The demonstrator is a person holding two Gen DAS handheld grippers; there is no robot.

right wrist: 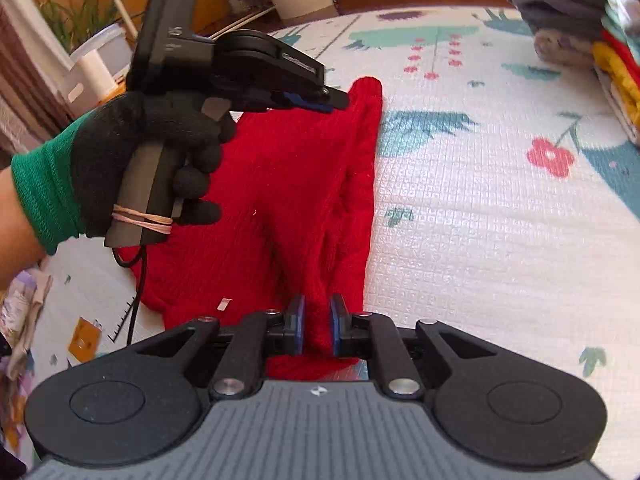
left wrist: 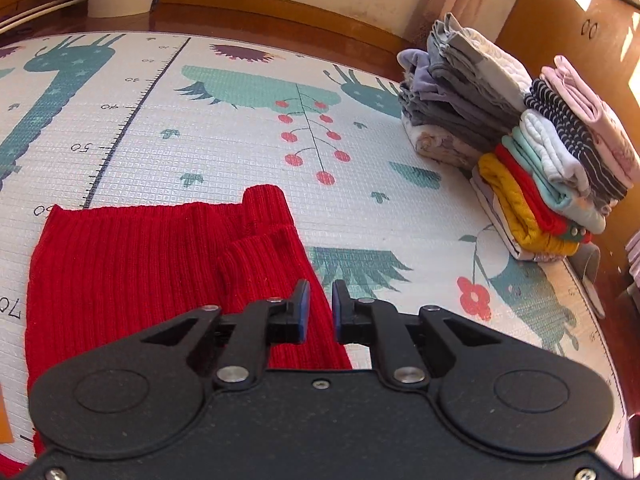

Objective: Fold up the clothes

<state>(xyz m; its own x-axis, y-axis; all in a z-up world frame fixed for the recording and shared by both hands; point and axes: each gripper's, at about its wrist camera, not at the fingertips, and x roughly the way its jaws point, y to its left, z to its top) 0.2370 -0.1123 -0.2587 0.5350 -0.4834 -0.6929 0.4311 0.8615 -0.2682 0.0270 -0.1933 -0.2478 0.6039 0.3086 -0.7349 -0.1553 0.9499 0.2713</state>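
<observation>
Red knit garment [right wrist: 280, 200] lies flat on the play mat [right wrist: 480, 240], stretching ahead of both finger pairs. Right gripper [right wrist: 317, 326] pinches a raised fold of the garment's near edge between its blue pads. Left gripper [left wrist: 321, 308], held by a gloved hand [right wrist: 132, 160], hangs above the garment's right edge, fingers slightly parted, gripping nothing; folded clothes stacks [left wrist: 520, 140] sit far ahead-right.
</observation>
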